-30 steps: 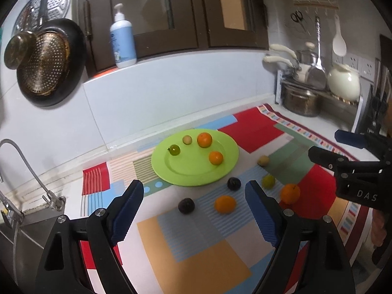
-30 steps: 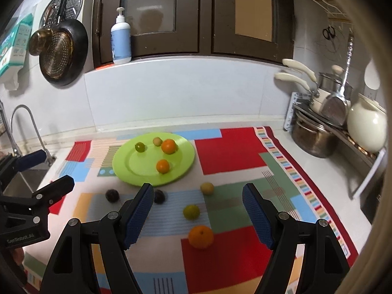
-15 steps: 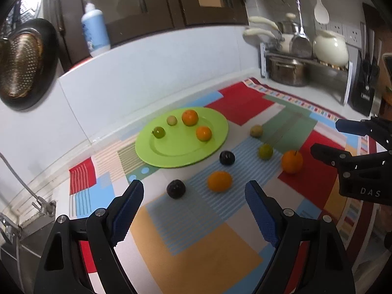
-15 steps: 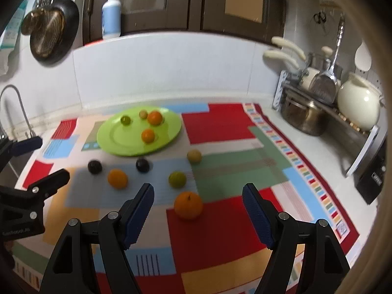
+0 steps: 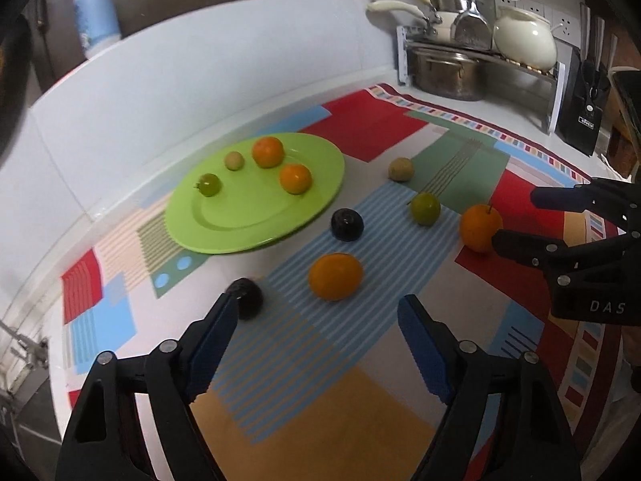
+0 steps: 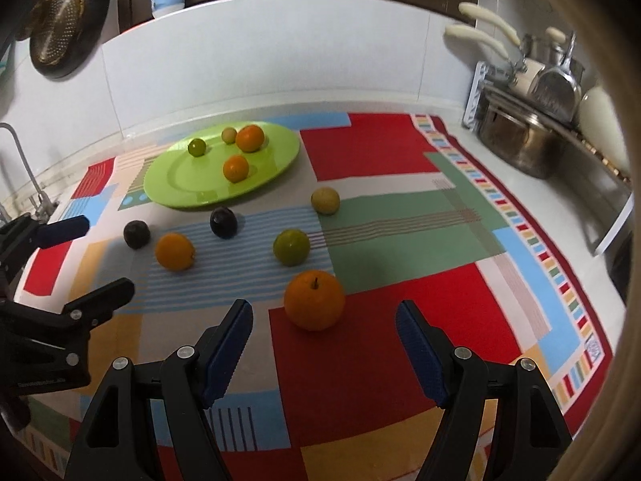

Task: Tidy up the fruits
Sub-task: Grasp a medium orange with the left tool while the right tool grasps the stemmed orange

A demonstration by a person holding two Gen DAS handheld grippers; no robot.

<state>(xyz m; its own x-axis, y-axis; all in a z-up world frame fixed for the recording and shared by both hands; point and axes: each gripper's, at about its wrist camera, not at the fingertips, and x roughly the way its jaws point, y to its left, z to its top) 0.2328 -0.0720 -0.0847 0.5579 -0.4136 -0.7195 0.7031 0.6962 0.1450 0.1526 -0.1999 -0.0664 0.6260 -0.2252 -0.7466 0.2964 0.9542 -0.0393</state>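
Observation:
A green plate (image 5: 208,224) (image 6: 180,184) holds two oranges, a green fruit and a small tan fruit. On the mat in front of it lie an orange (image 5: 335,275) (image 6: 174,251), two dark plums (image 5: 347,224) (image 5: 246,298), a green fruit (image 5: 424,208) (image 6: 291,247), a tan fruit (image 5: 400,168) (image 6: 325,200) and a stemmed orange (image 5: 480,227) (image 6: 314,300). My left gripper (image 5: 316,326) is open, just short of the first orange. My right gripper (image 6: 324,328) is open, just short of the stemmed orange.
The fruits lie on a colourful patchwork mat (image 6: 400,240). A rack with steel pots (image 6: 521,144) and a white kettle (image 5: 525,42) stands at the right. A knife block (image 5: 585,116) is far right. A tap and sink edge (image 6: 28,184) are at the left. A white wall runs behind.
Both grippers have moved down and forward toward the mat; the fruits look larger and closer. No fruit has moved. Both stay open.

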